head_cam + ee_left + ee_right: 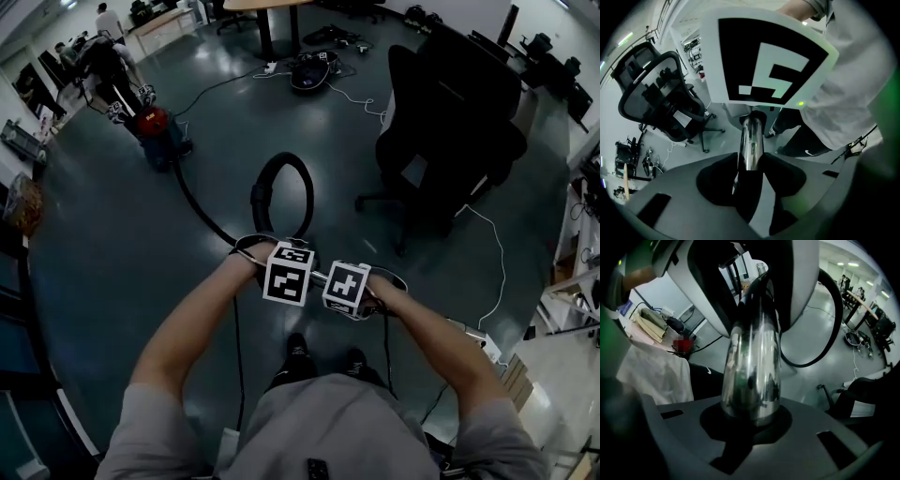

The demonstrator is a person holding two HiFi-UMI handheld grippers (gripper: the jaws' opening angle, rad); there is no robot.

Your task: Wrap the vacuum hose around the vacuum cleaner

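My left gripper has its jaws shut on the chrome tube. Its own view shows the dark pads pressed to both sides of the metal. The right gripper clamps the same tube further along, and there the chrome fills most of the picture and swallows the jaw tips.

From the head view the two grippers sit nearly touching in front of me. Their marker cubes cover the tube almost entirely, so only a sliver shows between them. In the left gripper view the right one's cube blocks the upper middle, so I can't see where the tube ends.

The black hose rises from the grippers in one loop lying on the floor, then runs away to the upper left to the red vacuum — well apart from me, small and dim. I can't make out how the hose joins it. Another person stands just beside the vacuum and partly covers it.

In the right gripper view the hose arcs behind the tube, and its near end is lost behind the left gripper's body.

A black chair stands to the right of the loop, clear of it. A white cable trails past its base and out of sight near my right arm. My feet are partly hidden below my shirt — only the shoe tips show.
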